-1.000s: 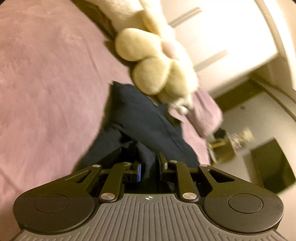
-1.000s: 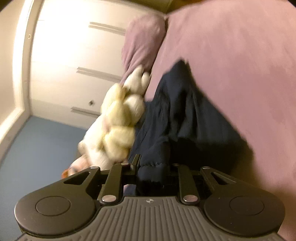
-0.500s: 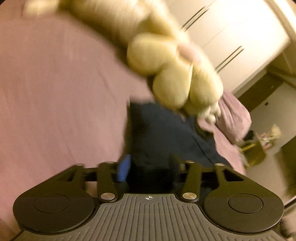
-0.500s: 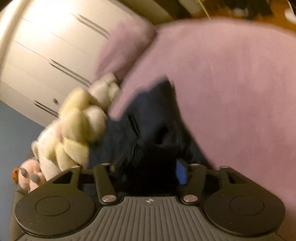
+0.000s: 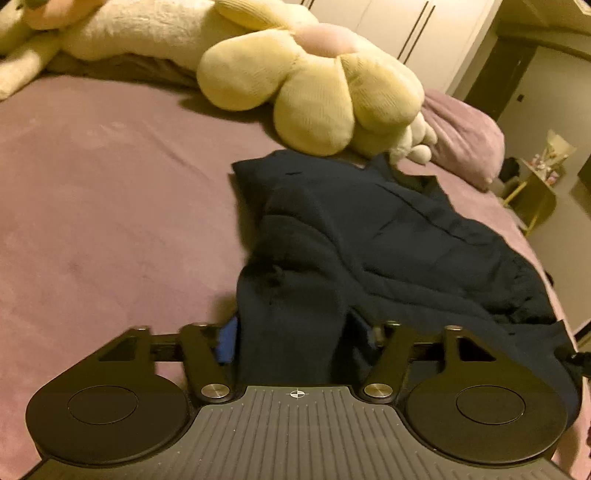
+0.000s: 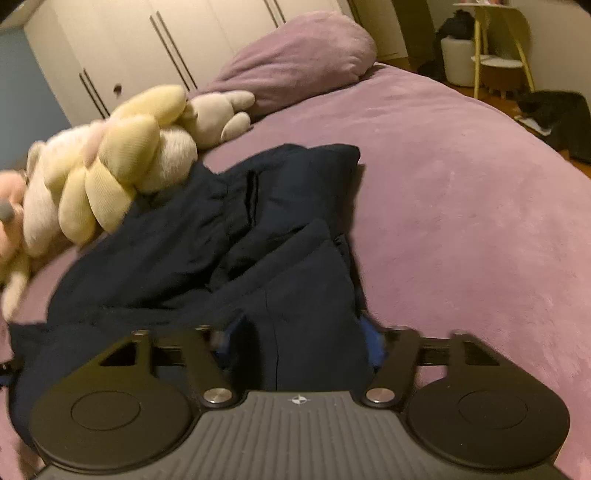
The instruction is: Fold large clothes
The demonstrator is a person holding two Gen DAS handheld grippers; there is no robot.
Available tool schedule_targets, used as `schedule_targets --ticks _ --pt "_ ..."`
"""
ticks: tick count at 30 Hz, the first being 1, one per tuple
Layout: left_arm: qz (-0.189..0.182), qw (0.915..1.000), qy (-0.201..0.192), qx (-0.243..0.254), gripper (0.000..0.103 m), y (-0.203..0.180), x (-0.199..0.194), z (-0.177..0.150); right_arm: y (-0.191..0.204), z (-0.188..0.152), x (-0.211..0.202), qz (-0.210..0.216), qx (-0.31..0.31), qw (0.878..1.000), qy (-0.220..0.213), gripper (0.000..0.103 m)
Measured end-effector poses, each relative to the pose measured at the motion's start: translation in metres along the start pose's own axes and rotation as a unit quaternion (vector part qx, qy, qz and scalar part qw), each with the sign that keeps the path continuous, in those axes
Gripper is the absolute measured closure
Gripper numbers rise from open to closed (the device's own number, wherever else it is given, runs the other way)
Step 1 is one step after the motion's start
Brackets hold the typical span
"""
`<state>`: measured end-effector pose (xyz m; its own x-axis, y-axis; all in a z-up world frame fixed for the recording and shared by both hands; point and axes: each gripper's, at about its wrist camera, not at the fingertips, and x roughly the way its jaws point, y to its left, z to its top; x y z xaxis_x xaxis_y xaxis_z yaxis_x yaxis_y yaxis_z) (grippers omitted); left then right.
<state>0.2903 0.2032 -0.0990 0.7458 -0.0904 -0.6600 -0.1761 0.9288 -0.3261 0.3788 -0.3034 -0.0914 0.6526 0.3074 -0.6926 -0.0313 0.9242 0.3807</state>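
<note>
A large dark navy garment point(image 5: 388, 236) lies crumpled on the purple bed point(image 5: 103, 192); it also shows in the right wrist view point(image 6: 207, 236). My left gripper point(image 5: 299, 339) stands open, with a thick fold of the garment lying between its wide-apart fingers. My right gripper point(image 6: 299, 339) is open too, with another fold of the garment between its fingers. The fingertips of both are mostly hidden by the cloth.
A yellow flower-shaped plush point(image 5: 317, 85) and a long cream plush point(image 5: 122, 29) lie at the head of the bed, touching the garment's far edge. A purple pillow point(image 6: 299, 59) lies beyond. White wardrobes point(image 6: 147, 44) and a yellow side table point(image 6: 495, 48) stand past the bed.
Both grippers have opened from shut on the garment to wide apart. Both have swung level, and the garment has dropped onto the bed.
</note>
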Motion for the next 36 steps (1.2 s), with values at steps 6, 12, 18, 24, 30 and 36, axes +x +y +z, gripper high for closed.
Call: schedule_targets --ticks 6,12,18,24,30,36 --pt "-0.006 0.9999 0.007 0.007 0.086 -0.01 -0.011 0.006 0.015 -0.01 -0.017 -0.01 -0.065 0.997 -0.051 0.091" --pt "-0.049 0.9942 -0.084 0.044 0.087 -0.036 -0.068 0.05 0.033 0.0 -0.058 0.011 -0.081 0.991 -0.106 0.094" --pt "0.001 0.9891 -0.135 0.058 0.084 -0.056 -0.028 0.088 0.053 0.05 -0.082 0.022 -0.061 0.976 -0.21 0.094" --pt "0.029 0.998 -0.047 0.03 0.065 -0.045 0.054 0.067 0.048 0.077 0.005 -0.024 -0.031 0.99 -0.138 0.093" --pt "0.011 0.9993 -0.028 0.023 0.08 -0.028 0.063 0.056 0.029 0.068 0.052 -0.034 -0.012 0.997 -0.066 0.062" --pt "-0.005 0.997 -0.06 0.048 0.088 -0.05 0.032 0.085 0.044 0.061 0.053 -0.05 -0.064 0.995 -0.064 0.09"
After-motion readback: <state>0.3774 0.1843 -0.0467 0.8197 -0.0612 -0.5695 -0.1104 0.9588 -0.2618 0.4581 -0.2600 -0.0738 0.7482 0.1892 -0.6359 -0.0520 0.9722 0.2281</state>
